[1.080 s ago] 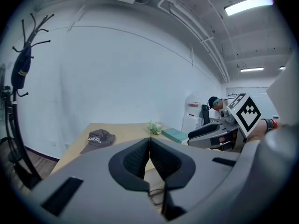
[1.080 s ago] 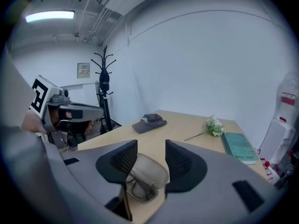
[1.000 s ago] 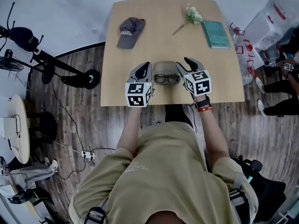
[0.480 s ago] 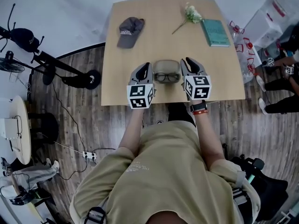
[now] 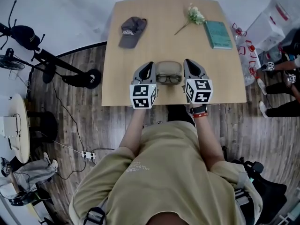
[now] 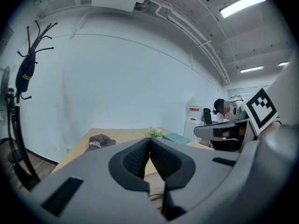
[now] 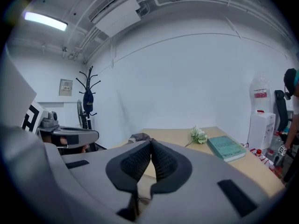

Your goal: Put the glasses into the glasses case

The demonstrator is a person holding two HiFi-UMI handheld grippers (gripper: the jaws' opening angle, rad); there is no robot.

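Glasses (image 5: 168, 78) are lying in the open glasses case (image 5: 168, 67); left gripper (image 5: 149, 66) is sitting closed, empty; right gripper (image 5: 188, 63) has just been closing on nothing; case is likely needing shutting next.

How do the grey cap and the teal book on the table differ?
The grey fabric baseball cap is soft and domed; the teal rectangular book is flat and straight-edged. The cap lies at the far left of the light wooden table, the book at the far right, next to the white flower sprig. Both rest on the tabletop.
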